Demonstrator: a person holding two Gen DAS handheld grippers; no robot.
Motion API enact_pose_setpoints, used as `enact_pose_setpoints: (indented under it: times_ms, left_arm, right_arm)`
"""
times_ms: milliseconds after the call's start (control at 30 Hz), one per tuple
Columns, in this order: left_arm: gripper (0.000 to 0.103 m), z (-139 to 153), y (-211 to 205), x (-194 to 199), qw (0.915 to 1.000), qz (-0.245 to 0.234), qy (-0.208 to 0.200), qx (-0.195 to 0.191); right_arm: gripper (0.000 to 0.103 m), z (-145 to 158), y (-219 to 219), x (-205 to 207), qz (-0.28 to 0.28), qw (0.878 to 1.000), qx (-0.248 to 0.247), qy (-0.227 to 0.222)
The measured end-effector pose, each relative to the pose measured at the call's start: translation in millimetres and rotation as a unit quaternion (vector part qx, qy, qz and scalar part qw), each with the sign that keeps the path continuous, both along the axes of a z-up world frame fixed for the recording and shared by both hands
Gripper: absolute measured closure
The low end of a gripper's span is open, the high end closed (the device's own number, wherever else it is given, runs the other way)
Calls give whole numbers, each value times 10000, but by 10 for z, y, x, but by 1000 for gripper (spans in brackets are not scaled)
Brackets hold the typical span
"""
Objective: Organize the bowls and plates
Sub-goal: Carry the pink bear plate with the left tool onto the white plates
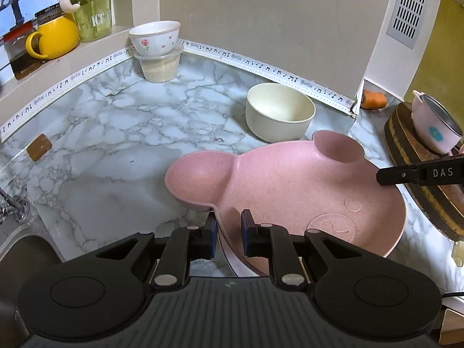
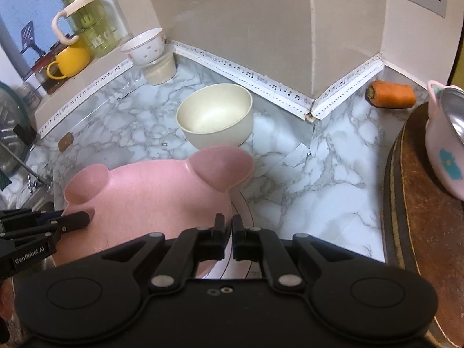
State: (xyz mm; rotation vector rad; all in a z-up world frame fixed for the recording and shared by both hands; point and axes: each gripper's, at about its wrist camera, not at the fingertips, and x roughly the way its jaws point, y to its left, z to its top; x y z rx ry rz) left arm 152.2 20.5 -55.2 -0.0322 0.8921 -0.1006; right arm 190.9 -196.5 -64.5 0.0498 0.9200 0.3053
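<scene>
A pink bear-shaped plate [image 1: 293, 191] with two ear cups is held above the marble counter; it also shows in the right wrist view [image 2: 145, 191]. My left gripper [image 1: 229, 220] is shut on the plate's near rim. My right gripper [image 2: 228, 226] is shut on the plate's opposite rim, and its fingers [image 1: 406, 174] show at the plate's right side. A cream bowl [image 1: 279, 116] stands just behind the plate, also in the right wrist view [image 2: 216, 114]. A white flowered bowl [image 1: 155, 39] sits on a plastic tub in the back corner.
A pink steel-lined bowl [image 2: 446, 136] stands on a round wooden board [image 2: 420, 203] at right. A carrot piece [image 2: 391, 94] lies by the wall. A yellow mug [image 1: 55, 36] and green jug [image 1: 92, 5] stand on the ledge. The sink [image 1: 20, 255] is at left.
</scene>
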Motion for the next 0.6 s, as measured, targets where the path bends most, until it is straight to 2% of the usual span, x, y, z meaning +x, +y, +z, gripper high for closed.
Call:
enact_pose_setpoints:
  times_ms: [367,600]
  left_arm:
    - [88,-164,-47,-45,9998,19,173,-30]
    - [88,-242,-84,-21,9993,-79,354,-16]
  right_arm:
    - [97,-158,-13,-4,49,9999,-82,142]
    - [97,-211,11,0,116,9994,-310,101]
